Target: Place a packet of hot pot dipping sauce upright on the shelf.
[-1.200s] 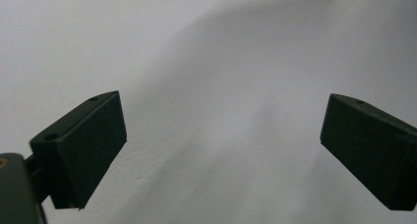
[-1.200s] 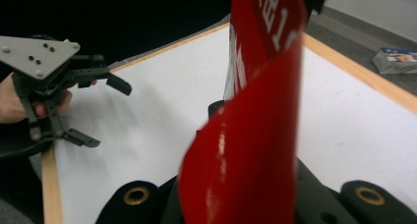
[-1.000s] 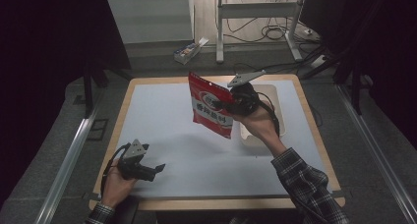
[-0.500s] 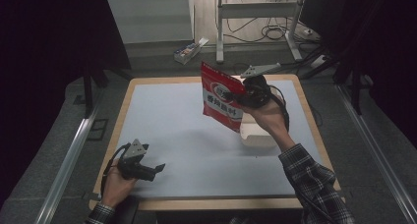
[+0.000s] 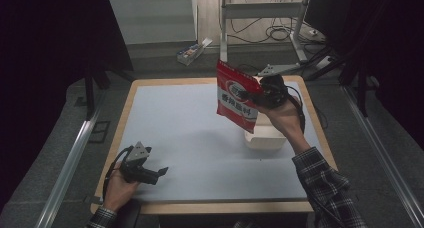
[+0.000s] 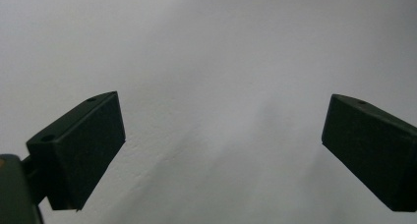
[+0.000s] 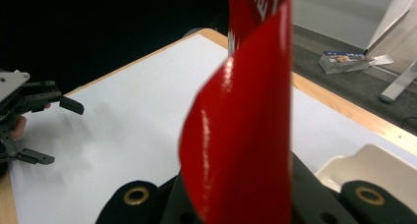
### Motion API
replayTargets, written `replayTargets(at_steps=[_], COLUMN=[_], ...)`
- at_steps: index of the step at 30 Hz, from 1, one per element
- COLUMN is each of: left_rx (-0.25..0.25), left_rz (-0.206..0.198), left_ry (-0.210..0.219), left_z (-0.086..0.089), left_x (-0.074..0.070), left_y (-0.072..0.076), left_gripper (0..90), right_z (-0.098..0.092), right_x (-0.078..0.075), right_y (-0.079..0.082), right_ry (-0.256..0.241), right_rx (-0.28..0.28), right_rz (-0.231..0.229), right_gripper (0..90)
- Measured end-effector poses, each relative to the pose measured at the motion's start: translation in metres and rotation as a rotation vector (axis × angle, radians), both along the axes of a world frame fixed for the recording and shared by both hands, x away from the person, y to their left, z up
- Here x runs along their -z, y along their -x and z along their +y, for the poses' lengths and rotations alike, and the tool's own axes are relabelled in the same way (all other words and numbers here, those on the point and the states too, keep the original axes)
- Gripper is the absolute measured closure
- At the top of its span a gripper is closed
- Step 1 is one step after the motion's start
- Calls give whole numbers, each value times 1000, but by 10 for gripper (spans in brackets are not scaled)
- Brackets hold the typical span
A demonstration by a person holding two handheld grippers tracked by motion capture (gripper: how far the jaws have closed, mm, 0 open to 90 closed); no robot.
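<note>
One red pouch [image 5: 239, 97] clamped in right gripper [image 5: 265, 91] jaws above one white tray [image 5: 265, 137]; left gripper [image 5: 159, 173] jaws spread, empty, on bench [image 5: 190, 133].

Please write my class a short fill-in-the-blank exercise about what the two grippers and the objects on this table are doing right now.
1. The right gripper holds a red snack bag up in the ____.
2. The left gripper has its jaws ____ and grips nothing.
3. Below the bag, a ____ container sits on the table.

Missing words: air; open; white
</note>
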State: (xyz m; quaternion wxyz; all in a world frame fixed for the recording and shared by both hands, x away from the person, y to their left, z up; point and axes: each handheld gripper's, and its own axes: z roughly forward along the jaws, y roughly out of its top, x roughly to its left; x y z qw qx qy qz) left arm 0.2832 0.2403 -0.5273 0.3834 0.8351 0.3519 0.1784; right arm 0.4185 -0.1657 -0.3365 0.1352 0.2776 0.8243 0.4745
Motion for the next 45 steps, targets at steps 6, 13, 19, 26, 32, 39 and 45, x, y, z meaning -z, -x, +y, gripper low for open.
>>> replayTargets(at_steps=[6, 13, 19, 26, 32, 39, 45], left_rx=[0, 1, 1, -1, -4, -7, -9], left_rz=[1, 5, 5, 5, 7, 10, 11], left_ry=[-7, -12, -15, -24, -25, -26, -24], left_z=[-1, -1, -2, -2, -2, -2, -2], left_x=[0, 1, 1, 1, 2, 2, 2], left_y=[0, 0, 0, -1, -1, -1, -1], left_gripper=[28, 29, 29, 30, 30, 30, 30], right_z=[-16, -30, -45, -64, -82, -93, -89], right_x=[0, 1, 3, 6, 8, 12, 22], right_y=[1, 3, 5, 9, 11, 12, 8], right_ry=[1, 2, 5, 7, 12, 0, 12], right_rx=[31, 56, 83, 117, 151, 169, 169], right_rz=[1, 1, 3, 11, 11, 18, 32], right_gripper=[893, 894, 894, 894, 893, 893, 893])
